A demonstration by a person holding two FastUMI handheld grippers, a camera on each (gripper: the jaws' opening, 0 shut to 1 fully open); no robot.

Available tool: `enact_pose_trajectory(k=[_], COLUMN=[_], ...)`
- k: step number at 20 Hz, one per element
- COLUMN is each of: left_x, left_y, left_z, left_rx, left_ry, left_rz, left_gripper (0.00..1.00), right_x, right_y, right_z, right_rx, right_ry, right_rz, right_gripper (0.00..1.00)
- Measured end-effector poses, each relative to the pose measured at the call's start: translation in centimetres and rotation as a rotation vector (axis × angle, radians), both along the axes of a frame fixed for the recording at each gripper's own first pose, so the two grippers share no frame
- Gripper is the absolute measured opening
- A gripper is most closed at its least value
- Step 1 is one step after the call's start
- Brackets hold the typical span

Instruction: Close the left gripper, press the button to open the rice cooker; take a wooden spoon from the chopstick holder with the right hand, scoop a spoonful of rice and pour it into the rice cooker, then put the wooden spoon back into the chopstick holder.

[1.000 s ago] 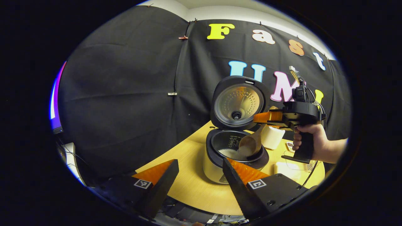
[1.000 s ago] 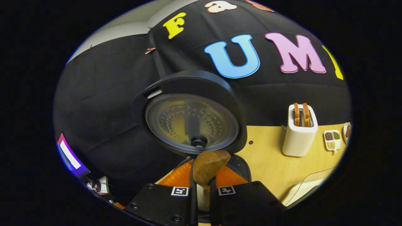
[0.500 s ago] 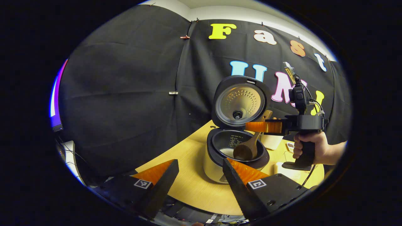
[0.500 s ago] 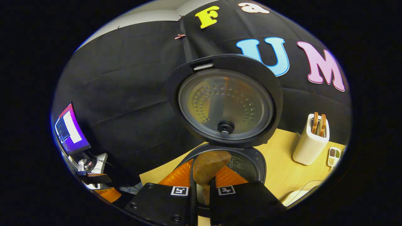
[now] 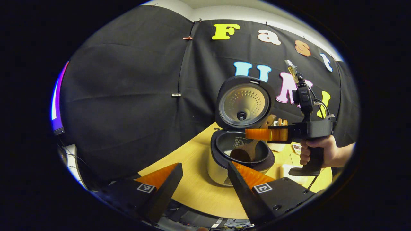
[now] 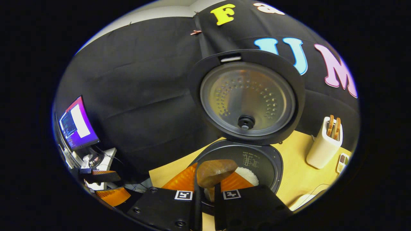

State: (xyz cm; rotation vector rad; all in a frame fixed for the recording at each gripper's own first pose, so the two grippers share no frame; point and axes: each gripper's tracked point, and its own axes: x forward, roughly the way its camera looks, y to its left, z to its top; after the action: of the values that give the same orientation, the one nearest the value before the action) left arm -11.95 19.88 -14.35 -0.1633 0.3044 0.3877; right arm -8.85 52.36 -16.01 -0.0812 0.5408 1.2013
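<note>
While the left gripper (image 5: 202, 175) gapes idle, the right gripper (image 6: 205, 189) clamps the wooden spoon (image 6: 215, 172) over the rice cooker (image 6: 257, 157).

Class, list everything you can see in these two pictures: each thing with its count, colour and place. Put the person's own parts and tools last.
Rice cooker: one, cream body, black rim, on the table, lid up.
Rice: white, in the cooker's pot.
Spoon: one, wooden, bowl turned over above the pot, handle between the right gripper's fingers.
Toaster: one, white, two brown slices in it, on the table beyond the cooker.
Small tray: one, white, with compartments, beside the toaster.
Table: one, light wood.
Monitor: one, lit purple, far off to the side.
Left gripper: black and orange, open, holding nothing.
Right gripper: black and orange, shut on the spoon.
Hand: one, holding the right gripper's grip.
</note>
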Motion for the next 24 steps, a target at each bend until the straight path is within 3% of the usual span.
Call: enact_pose_trajectory(k=[5, 10, 16, 21, 22, 24], left_x=[-0.1, 0.1, 0.6, 2.4, 3.0, 4.3], left_y=[-0.1, -0.3, -0.8, -2.6, -3.3, -4.9], left_z=[-0.1, 0.0, 0.3, 1.7, 2.1, 2.5], left_rx=[0.003, 0.000, 0.002, 0.022, 0.023, 0.028], left_ry=[0.002, -0.002, -0.006, -0.020, -0.027, -0.035], left_rz=[-0.001, -0.004, -0.020, -0.077, -0.095, -0.136], left_gripper=[0.96, 0.96, 0.96, 0.96, 0.96, 0.96], right_x=[-0.4, 5.5, 11.6, 14.6, 15.1, 16.6], right_y=[-0.1, -1.7, -5.6, -11.1, -12.7, -16.7], right_z=[-0.3, 1.7, 4.7, 8.9, 9.5, 10.7], right_rx=[-0.022, 0.050, 0.198, 0.288, 0.295, 0.308], right_ry=[-0.061, -0.028, 0.149, 0.172, 0.160, 0.142], right_rz=[0.019, -0.183, -0.428, -0.538, -0.558, -0.619], right_gripper=[0.19, 0.19, 0.19, 0.19, 0.14, 0.19])
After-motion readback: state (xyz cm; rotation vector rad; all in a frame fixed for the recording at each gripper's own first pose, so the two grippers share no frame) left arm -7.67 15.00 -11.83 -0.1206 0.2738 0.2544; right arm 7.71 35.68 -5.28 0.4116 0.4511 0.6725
